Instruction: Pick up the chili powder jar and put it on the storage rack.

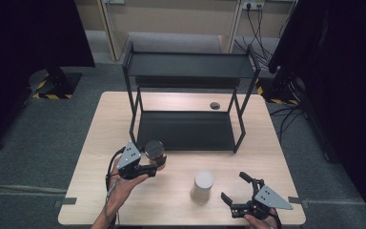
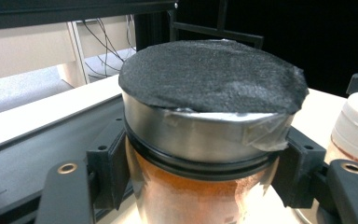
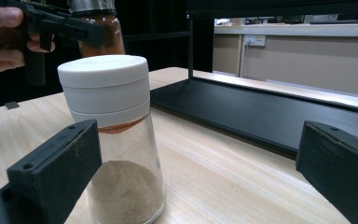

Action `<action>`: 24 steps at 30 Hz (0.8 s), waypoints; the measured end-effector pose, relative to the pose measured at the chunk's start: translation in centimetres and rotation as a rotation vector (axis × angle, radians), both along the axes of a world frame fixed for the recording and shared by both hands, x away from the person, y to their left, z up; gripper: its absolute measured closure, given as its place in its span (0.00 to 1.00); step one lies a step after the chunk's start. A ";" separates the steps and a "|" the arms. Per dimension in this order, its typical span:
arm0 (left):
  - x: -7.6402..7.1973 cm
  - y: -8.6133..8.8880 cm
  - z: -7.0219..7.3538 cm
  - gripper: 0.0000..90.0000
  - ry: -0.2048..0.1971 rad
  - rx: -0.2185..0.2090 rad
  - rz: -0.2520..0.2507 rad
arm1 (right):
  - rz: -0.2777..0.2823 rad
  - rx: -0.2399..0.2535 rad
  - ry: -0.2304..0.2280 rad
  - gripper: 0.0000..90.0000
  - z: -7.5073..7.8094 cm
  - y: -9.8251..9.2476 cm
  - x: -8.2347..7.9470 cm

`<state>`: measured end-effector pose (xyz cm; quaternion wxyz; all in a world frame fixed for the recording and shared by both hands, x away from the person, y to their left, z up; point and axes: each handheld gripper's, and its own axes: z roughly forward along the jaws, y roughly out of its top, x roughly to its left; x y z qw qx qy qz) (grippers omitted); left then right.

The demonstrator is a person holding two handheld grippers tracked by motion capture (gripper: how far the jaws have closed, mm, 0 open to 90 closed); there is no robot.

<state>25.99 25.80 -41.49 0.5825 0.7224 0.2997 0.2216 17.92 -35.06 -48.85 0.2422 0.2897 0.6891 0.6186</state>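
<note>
- L gripper (image 1: 153, 164) clamped on spice jar (image 1: 154, 150), pads (image 2: 109, 172) gripping glass just under metal lid (image 2: 200, 135); black pad (image 2: 212, 74) taped on lid top.
- Jar upright, long axis vertical, lid up; orange powder inside. Held off table (image 1: 124, 109), just in front of rack (image 1: 188, 95) lower shelf (image 1: 186, 130), near its front-left corner.
- Key relation: lower shelf lies straight ahead of held jar, so prob next = short fwd move + set down, axis kept vertical.
- R gripper (image 1: 234, 188) jaws wide, nothing held, low over table at front right.
- White-lid jar (image 1: 202, 186) stands upright on table, betw. both grippers, nearer R; sits left-of-centre off R jaws, tan powder inside.
</note>
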 end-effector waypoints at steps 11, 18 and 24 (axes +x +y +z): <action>0.6 0.3 1.9 0.35 0.000 -0.002 0.000 | 0.001 0.000 0.002 0.00 0.0 0.1 0.0; 1.2 0.4 3.6 0.35 0.008 -0.002 -0.006 | 0.000 0.002 0.003 0.00 0.0 0.0 0.0; 1.7 0.3 4.7 0.35 0.007 0.003 -0.016 | 0.001 0.003 0.003 0.00 -0.1 0.0 0.0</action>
